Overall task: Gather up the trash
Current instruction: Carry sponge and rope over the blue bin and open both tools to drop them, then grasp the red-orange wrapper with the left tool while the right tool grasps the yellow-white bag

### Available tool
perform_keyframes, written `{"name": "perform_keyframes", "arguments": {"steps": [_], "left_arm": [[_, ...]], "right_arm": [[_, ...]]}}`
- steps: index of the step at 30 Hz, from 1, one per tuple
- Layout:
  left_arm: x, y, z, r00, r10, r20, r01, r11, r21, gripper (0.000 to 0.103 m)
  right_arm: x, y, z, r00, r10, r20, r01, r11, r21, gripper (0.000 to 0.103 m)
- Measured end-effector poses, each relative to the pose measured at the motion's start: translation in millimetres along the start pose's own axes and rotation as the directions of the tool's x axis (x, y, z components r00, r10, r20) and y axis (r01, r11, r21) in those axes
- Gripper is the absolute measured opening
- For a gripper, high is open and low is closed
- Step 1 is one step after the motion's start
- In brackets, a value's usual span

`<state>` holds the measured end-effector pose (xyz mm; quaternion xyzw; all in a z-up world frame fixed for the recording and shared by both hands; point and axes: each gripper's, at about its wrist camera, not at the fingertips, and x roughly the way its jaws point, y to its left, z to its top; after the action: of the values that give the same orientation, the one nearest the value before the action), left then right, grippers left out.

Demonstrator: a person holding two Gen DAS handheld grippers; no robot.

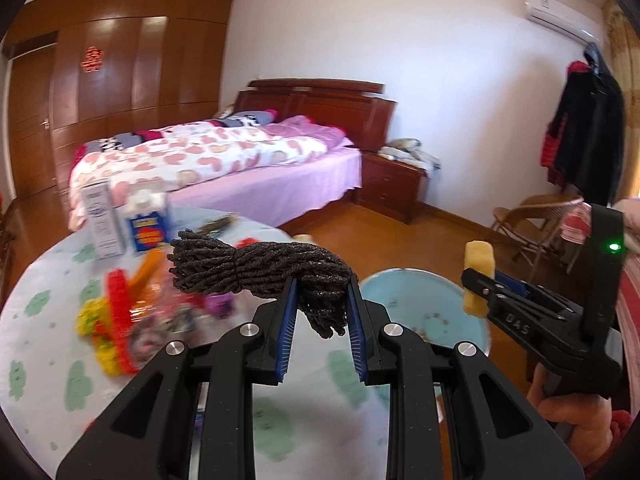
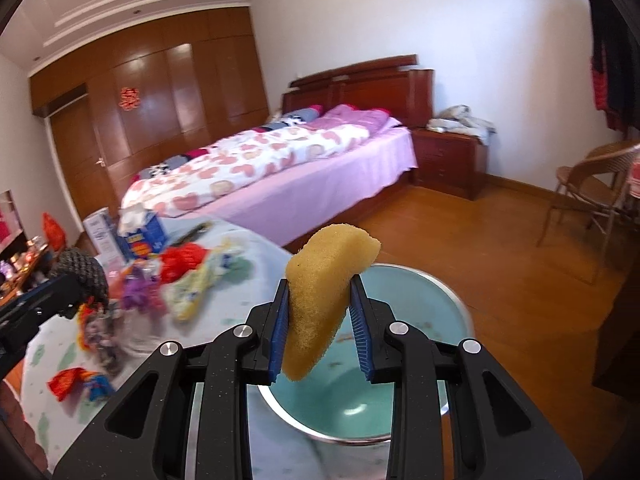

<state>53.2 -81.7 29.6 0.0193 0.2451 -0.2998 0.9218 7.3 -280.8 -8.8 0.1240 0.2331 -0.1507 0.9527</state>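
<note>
Above the teal basin (image 2: 420,300), right gripper (image 2: 320,322) jaws pinching yellow sponge (image 2: 320,296), left gripper (image 1: 322,304) jaws clamping dark rope bundle (image 1: 256,266)

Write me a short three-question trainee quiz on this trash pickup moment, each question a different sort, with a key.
1. True or false: the left gripper is empty.
2. Multiple choice: what is clamped in the right gripper? A) a red wrapper B) a yellow sponge piece C) a blue carton
3. Short answer: which container lies just beyond both grippers at the table's edge?

Key
1. False: it grips a bundle of dark cord.
2. B: the yellow sponge piece sits between its blue pads.
3. The light blue basin, on the patterned tablecloth.
</note>
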Motion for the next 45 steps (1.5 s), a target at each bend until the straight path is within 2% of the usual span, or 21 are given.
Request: {"name": "perform_keyframes", "arguments": {"steps": [4, 10, 15, 21, 26, 28, 30, 31, 34, 36, 42, 45], "left_arm": [[22, -26, 1, 0.996, -0.091, -0.022, 0.091, 0.996, 0.018, 0.024], [59, -54, -4, 0.98, -0.181, -0.084, 0.183, 0.983, 0.022, 0.024], [80, -74, -7, 0.967, -0.219, -0.127, 0.225, 0.974, 0.034, 0.024], [98, -88, -18, 0.959, -0.216, -0.181, 0.229, 0.972, 0.051, 0.025], [113, -91, -24, 0.957, -0.195, -0.216, 0.209, 0.977, 0.045, 0.029], [114, -89, -25, 0.958, -0.184, -0.219, 0.197, 0.979, 0.041, 0.034], [113, -87, -24, 0.962, -0.162, -0.219, 0.173, 0.984, 0.036, 0.052], [112, -84, -23, 0.965, -0.149, -0.214, 0.158, 0.987, 0.028, 0.056], [109, -77, -19, 0.971, -0.115, -0.21, 0.122, 0.992, 0.021, 0.059], [106, -71, -17, 0.975, -0.092, -0.202, 0.098, 0.995, 0.019, 0.067], [96, -59, -11, 0.983, 0.003, -0.185, 0.001, 1.0, 0.021, 0.079], [87, -50, -10, 0.985, 0.034, -0.17, -0.031, 0.999, 0.025, 0.081]], "right_arm": [[8, -26, -2, 0.997, -0.064, -0.033, 0.065, 0.998, 0.002, 0.03], [19, -51, -11, 0.991, -0.108, -0.085, 0.109, 0.994, 0.011, 0.03], [34, -63, -21, 0.981, -0.117, -0.151, 0.12, 0.993, 0.012, 0.031], [47, -70, -30, 0.972, -0.133, -0.194, 0.138, 0.99, 0.015, 0.031], [53, -69, -35, 0.966, -0.127, -0.226, 0.13, 0.992, 0.0, 0.035], [55, -68, -34, 0.965, -0.124, -0.23, 0.128, 0.992, 0.0, 0.045], [54, -69, -32, 0.967, -0.126, -0.222, 0.13, 0.991, 0.006, 0.049], [54, -69, -32, 0.968, -0.125, -0.217, 0.13, 0.991, 0.008, 0.049], [47, -70, -28, 0.973, -0.131, -0.188, 0.138, 0.99, 0.023, 0.055], [42, -71, -25, 0.978, -0.13, -0.166, 0.138, 0.99, 0.039, 0.06], [34, -67, -21, 0.981, -0.137, -0.138, 0.145, 0.988, 0.046, 0.074], [32, -60, -19, 0.982, -0.145, -0.126, 0.149, 0.988, 0.03, 0.081]]}}
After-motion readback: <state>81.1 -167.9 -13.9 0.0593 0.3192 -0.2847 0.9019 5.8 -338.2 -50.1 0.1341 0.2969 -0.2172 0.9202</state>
